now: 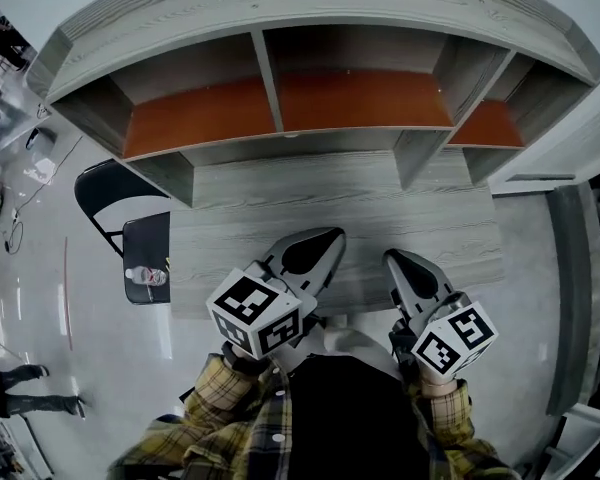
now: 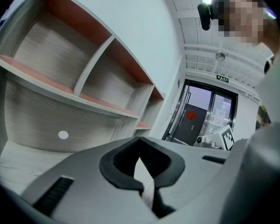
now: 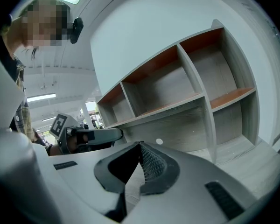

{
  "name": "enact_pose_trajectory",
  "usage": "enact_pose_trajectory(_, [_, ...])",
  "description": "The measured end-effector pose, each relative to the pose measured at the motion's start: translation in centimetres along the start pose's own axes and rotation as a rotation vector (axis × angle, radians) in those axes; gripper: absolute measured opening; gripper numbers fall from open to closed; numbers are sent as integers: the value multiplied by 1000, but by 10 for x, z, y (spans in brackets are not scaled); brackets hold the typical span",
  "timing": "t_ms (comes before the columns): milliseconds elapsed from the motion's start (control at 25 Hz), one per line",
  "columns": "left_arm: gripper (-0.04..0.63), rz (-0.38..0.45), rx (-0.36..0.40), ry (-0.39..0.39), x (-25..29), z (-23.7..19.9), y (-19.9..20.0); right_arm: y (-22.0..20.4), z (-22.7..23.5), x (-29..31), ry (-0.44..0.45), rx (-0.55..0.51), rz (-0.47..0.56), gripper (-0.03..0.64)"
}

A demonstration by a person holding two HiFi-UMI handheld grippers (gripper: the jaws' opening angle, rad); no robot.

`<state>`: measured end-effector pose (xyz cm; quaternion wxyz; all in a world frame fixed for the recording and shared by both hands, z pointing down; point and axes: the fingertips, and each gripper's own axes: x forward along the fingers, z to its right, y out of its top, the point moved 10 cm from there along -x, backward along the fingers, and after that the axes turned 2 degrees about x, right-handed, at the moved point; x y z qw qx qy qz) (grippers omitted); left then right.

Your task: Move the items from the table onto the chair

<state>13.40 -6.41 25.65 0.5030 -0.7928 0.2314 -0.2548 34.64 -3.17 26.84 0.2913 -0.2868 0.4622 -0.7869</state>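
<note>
My left gripper (image 1: 336,233) and right gripper (image 1: 389,258) hover side by side over the near edge of the grey wooden table (image 1: 380,203). Both are shut with nothing between the jaws. No item shows on the table top in the head view. A black folding chair (image 1: 130,238) stands at the table's left end, and a small clear bottle (image 1: 146,276) lies on its seat. In the left gripper view the closed jaw tips (image 2: 140,146) point at the shelf unit, and so do those in the right gripper view (image 3: 140,146).
A grey shelf unit (image 1: 270,78) with orange-backed compartments sits along the table's far side and holds nothing. A person's legs (image 1: 25,390) stand on the floor at the lower left. A dark doorway (image 2: 196,118) lies to the right.
</note>
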Motion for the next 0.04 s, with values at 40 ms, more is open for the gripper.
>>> enact_pose_trajectory(40, [3,3,9,-9,2,-4,3,3,2,1,-5,-4,12,17])
